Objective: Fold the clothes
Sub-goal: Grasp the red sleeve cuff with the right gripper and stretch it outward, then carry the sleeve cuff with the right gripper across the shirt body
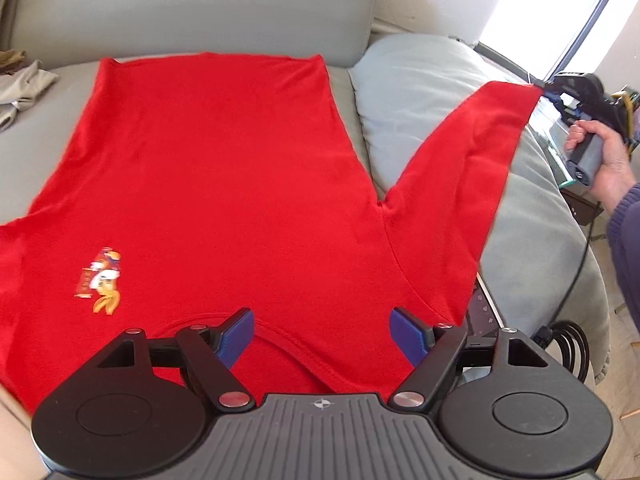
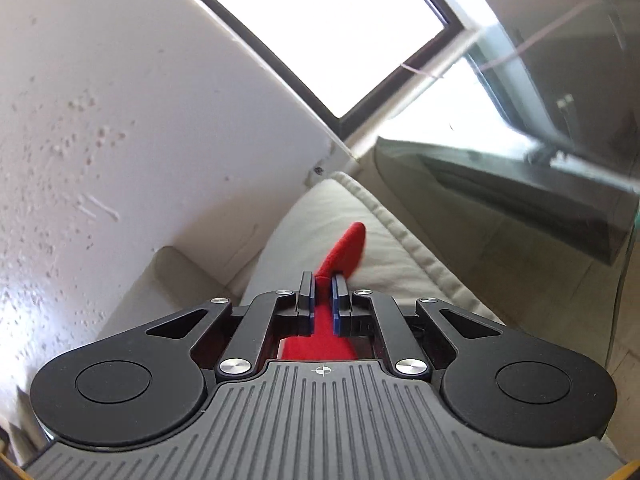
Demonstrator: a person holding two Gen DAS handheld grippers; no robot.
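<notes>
My left claw (image 1: 320,338) hangs wide open, gripping nothing, over the collar of the red shirt (image 1: 208,184) spread flat on the grey sofa (image 1: 192,12), while my right claw (image 2: 322,300) is clamped on its sleeve (image 1: 476,148), stretched across a pale cushion (image 1: 416,80) toward the bright window (image 2: 320,32).

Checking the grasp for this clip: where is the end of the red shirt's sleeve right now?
In the left wrist view the sleeve stretches right over the grey cushion, its end pinched in the right gripper, which is shut on it.
</notes>
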